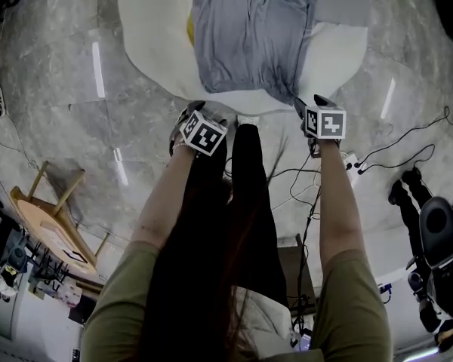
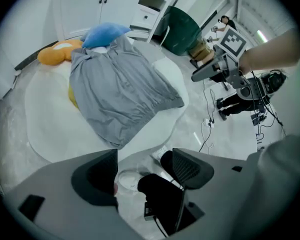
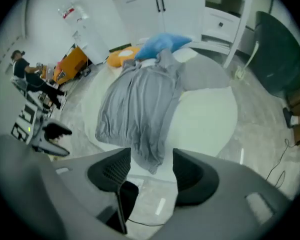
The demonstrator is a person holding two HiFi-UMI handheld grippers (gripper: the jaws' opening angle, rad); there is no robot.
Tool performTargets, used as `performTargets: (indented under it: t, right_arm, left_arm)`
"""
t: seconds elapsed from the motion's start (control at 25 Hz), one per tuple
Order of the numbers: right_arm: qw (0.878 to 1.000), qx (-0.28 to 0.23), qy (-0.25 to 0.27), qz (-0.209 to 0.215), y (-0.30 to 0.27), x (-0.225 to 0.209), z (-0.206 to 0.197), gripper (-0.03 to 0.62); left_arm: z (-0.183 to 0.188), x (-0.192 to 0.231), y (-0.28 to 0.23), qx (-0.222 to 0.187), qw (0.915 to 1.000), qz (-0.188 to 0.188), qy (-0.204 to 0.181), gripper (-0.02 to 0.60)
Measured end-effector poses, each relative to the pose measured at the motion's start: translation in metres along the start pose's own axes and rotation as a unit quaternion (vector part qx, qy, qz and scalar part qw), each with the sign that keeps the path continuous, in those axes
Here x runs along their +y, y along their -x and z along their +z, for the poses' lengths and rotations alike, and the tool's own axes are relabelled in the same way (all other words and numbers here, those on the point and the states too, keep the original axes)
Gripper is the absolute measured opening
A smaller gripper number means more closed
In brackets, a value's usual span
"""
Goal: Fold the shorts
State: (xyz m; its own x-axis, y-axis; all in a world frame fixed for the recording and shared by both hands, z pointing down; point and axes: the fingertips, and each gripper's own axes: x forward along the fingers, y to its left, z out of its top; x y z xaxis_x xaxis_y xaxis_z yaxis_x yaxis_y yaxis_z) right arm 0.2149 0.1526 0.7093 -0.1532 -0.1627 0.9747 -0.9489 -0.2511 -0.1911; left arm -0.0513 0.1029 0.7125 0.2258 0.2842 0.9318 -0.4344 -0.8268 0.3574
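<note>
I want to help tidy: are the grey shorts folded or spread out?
Spread out, it seems: the grey shorts lie flat on the white surface, gathered waistband nearest, no clear fold.

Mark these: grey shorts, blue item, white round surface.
grey shorts [image 1: 245, 44], head view, middle of the fabric.
blue item [image 2: 105, 33], left gripper view, centre of its visible blue top.
white round surface [image 3: 210, 119], right gripper view, bare area to the right of the shorts.
</note>
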Motion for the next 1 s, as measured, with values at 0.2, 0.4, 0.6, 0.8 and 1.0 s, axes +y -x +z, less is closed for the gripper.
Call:
performTargets:
  t: [0.2, 0.4, 0.6, 0.8, 1.0]
  right_arm:
    - [0.984, -0.145, -0.103, 0.016, 0.05, -0.016, 0.091, 0.253]
    - [0.974, -0.202, -0.092, 0.035, 0.07, -0.031, 0.166, 0.253]
    - [0.982, -0.181, -0.05, 0.015, 0.054, -0.059, 0.213, 0.252]
    - [0.988, -0.151, 0.005, 0.026, 0.02, -0.078, 0.253, 0.252]
    - [0.991, -0.123, 0.042, 0.027, -0.026, -0.101, 0.279, 0.25]
  left_arm:
    - [0.013, -0.041, 0.004, -0.04, 0.9987, -0.019, 0.024, 0.327]
    - [0.041, -0.087, 0.016, -0.095, 0.9923, -0.046, 0.064, 0.327]
    - [0.075, -0.113, 0.018, -0.119, 0.9909, -0.041, 0.049, 0.327]
    - [0.116, -0.144, -0.017, -0.128, 0.9881, -0.04, 0.076, 0.327]
    - [0.156, -0.164, -0.064, -0.135, 0.9861, -0.036, 0.089, 0.327]
